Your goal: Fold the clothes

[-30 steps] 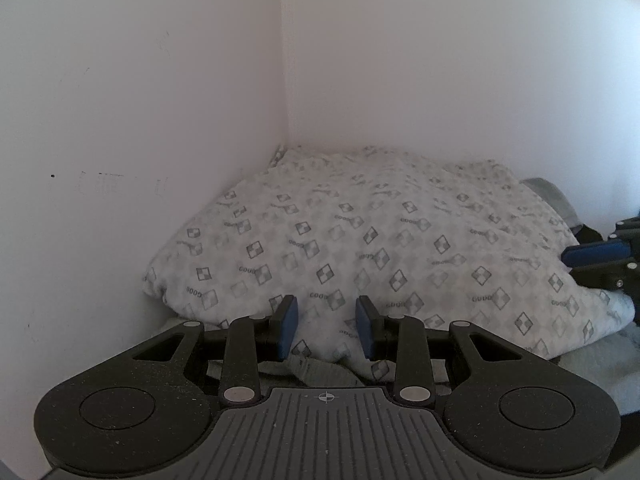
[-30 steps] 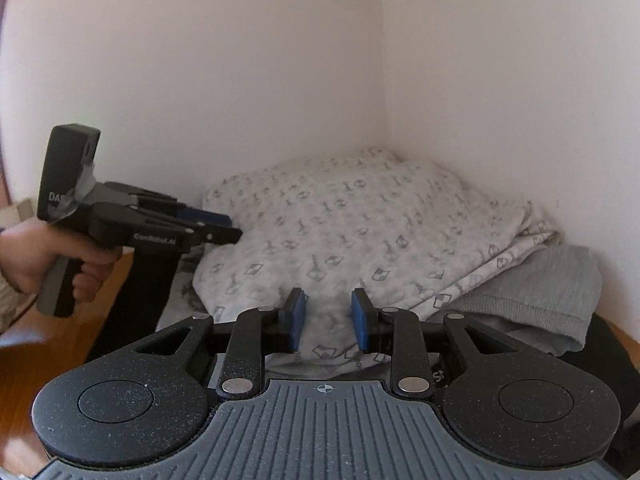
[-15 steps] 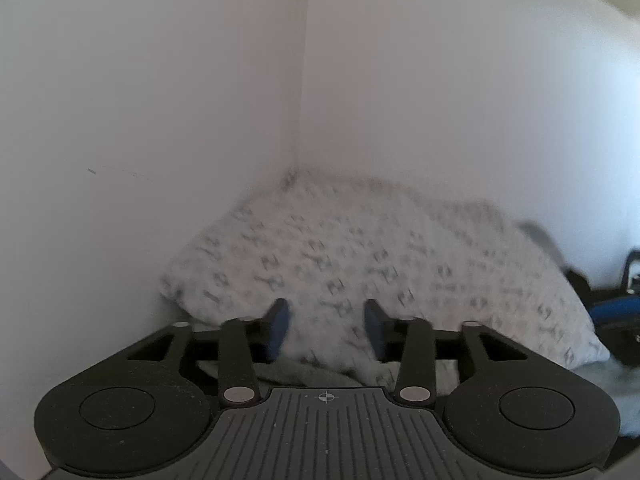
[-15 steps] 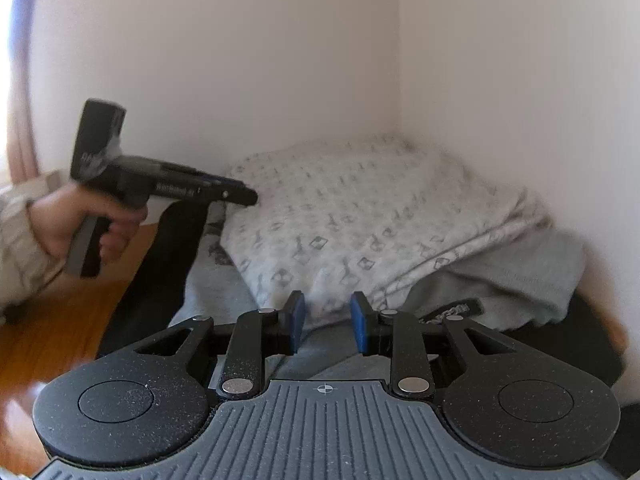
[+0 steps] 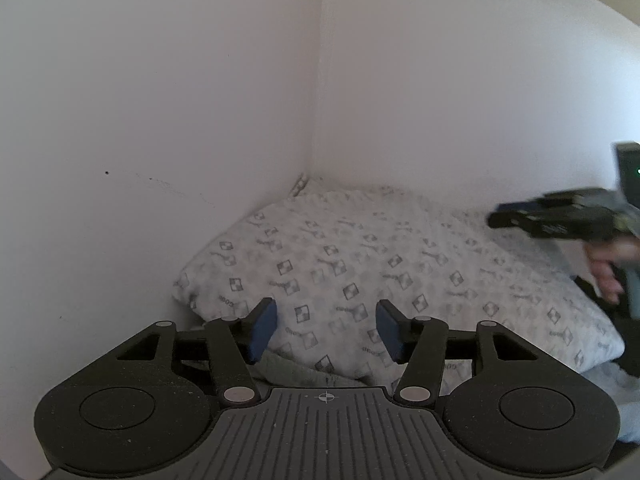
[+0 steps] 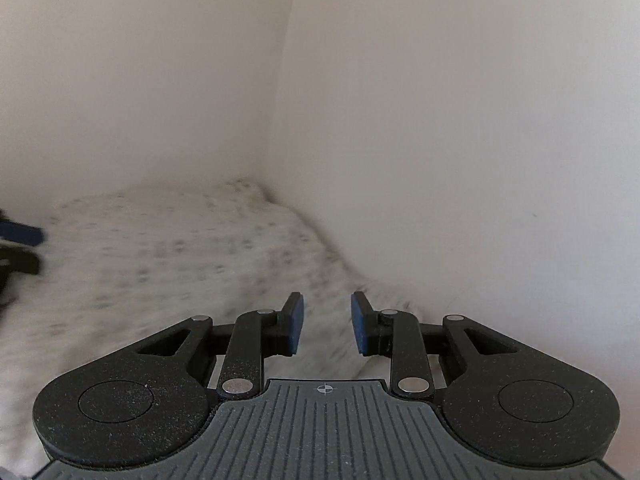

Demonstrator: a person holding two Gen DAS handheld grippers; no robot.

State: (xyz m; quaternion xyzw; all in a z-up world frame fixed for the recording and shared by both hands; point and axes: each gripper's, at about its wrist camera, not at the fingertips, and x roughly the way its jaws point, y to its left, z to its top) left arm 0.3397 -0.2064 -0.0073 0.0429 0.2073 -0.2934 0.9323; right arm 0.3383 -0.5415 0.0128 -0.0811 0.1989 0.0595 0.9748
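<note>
- Two grippers here, both empty as far as I can see, both aimed into the white room corner where the clothes are piled.
- Main item: a folded white garment with a grey diamond-and-logo print, sitting tight in the corner on top of a grey cloth that peeks out at its near edge.
- Left gripper: jaws are opening, about half spread, nothing between the blue pads. The printed garment's near edge lies straight ahead and just below them.
- Right gripper: jaws narrow with a clear gap, nothing pinched. Its view is smeared, so I can't tell how close it is to the fabric.
- From the left camera, the right gripper and the person's hand hover over the garment's right end.
- Long axis of the bundle looks to run left-right along the far wall, so I'd guess the left gripper is better lined up for the near edge.
</note>
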